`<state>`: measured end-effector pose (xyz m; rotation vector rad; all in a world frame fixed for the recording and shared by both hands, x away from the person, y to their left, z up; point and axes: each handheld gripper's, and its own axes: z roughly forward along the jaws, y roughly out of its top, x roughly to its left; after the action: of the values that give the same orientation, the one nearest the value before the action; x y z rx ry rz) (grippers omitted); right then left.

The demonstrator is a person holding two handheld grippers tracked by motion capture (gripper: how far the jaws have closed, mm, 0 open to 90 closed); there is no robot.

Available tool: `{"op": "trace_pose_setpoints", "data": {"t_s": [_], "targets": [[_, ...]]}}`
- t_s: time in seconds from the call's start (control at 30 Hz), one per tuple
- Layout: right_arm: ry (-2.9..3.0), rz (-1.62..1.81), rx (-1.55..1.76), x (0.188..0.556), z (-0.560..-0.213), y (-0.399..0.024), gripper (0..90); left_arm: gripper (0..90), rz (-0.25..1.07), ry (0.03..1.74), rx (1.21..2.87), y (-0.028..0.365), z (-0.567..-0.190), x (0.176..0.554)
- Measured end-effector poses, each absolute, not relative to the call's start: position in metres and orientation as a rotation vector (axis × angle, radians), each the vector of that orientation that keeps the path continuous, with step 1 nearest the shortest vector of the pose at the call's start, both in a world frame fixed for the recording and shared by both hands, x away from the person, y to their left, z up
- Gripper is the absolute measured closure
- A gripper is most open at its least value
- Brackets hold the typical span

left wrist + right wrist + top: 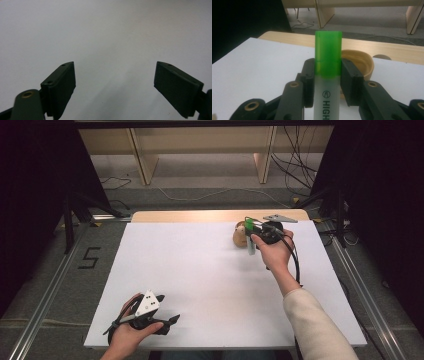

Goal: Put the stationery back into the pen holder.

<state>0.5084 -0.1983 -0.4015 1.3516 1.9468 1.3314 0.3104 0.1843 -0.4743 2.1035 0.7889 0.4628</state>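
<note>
My right gripper point(327, 75) is shut on a highlighter point(327, 82) with a green cap and a pale body, held upright between the two black jaws. In the high view the right gripper point(253, 236) hangs over the far right part of the white table with the highlighter point(249, 235) in it, close beside a small wooden bowl point(240, 236). From the right gripper view the wooden bowl point(362, 63) lies just behind the jaws. My left gripper point(167, 317) rests near the front left edge, its jaws wide apart over bare white board point(110, 37).
The white board point(200, 275) sits on a wooden table whose far edge point(200, 215) shows behind it. Beyond stand wooden shelf legs point(142, 160) and loose cables point(295, 165) on the floor. Metal rails point(45, 300) run along both sides.
</note>
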Motion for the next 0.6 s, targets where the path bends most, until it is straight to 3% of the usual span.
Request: {"op": "trace_pose_setpoints", "data": {"t_s": [0.6], "targets": [[1.896, 1.308, 1.374, 0.522, -0.397, -0.205, 67.1, 17.4, 0.457, 0.790, 2.102, 0.184, -0.474, 0.311]]}}
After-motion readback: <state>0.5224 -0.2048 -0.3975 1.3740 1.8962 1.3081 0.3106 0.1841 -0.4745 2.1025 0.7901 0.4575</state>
